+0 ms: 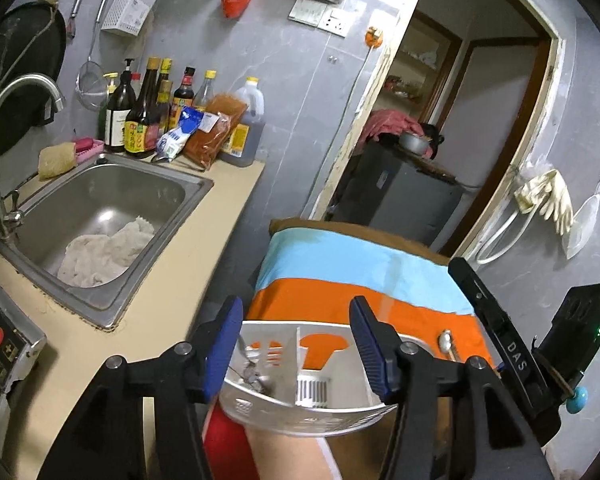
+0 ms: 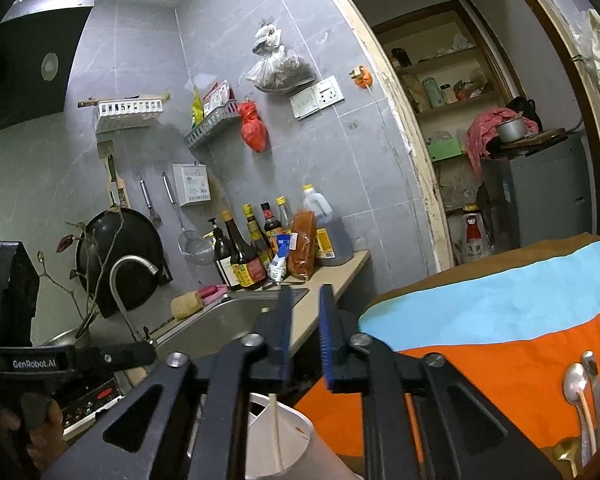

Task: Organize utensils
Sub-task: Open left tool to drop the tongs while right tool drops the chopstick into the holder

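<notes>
White plastic holder (image 1: 300, 384), two compartments, sits between the fingers of my left gripper (image 1: 296, 350), whose jaws are spread wide and grip nothing. Its left compartment already has some metal utensil in it, which kind I cannot tell; its right one looks bare. A thin stick stands in the holder in the right wrist view. My right gripper (image 2: 305, 340) hangs above the holder, jaws nearly together with a narrow gap, nothing between them. Still loose on the striped cloth (image 1: 340, 272): a spoon (image 2: 576, 384) with another metal handle (image 2: 594, 384) just beside it at its 3 o'clock, and something gold below them. My judgement: partly done, several pieces left to drop in. The cloth is orange and pale blue over brown. Room: kitchen, steel sink (image 1: 100, 208) at 10 o'clock of the holder with a rag inside, sauce bottles (image 1: 148, 112) at the grey tiled wall, open doorway (image 1: 460, 120) at 1 o'clock.
</notes>
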Demonstrator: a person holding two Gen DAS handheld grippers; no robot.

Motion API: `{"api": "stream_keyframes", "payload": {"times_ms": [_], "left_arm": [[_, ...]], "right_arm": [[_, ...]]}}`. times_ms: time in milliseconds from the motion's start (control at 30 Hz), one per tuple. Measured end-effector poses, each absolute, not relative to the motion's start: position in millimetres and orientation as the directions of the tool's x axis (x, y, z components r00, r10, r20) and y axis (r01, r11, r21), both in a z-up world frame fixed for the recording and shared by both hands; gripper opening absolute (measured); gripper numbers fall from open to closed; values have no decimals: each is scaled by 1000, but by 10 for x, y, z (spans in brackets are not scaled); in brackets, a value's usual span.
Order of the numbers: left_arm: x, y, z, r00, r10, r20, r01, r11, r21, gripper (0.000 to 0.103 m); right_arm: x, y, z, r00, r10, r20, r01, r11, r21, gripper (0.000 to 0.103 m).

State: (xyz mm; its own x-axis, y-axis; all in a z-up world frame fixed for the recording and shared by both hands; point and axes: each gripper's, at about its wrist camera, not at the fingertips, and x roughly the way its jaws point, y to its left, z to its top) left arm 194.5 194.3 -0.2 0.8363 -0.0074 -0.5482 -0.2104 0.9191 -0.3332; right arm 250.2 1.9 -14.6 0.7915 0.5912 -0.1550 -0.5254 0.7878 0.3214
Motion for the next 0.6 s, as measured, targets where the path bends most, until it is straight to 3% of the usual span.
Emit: {"api": "stream_keyframes", "payload": {"times_ms": [167,600], "left_arm": [[1982,1827,0,836,-8,-549,-199,927,-317,53],[1987,1218,177,898,8,-440,-152,944,-293,95]], "right_arm": [[2482,-101,-142,800,575,-171,-501,798,334,24],[2233,-755,151,869,464,-171,-407,868,285,79]]}}
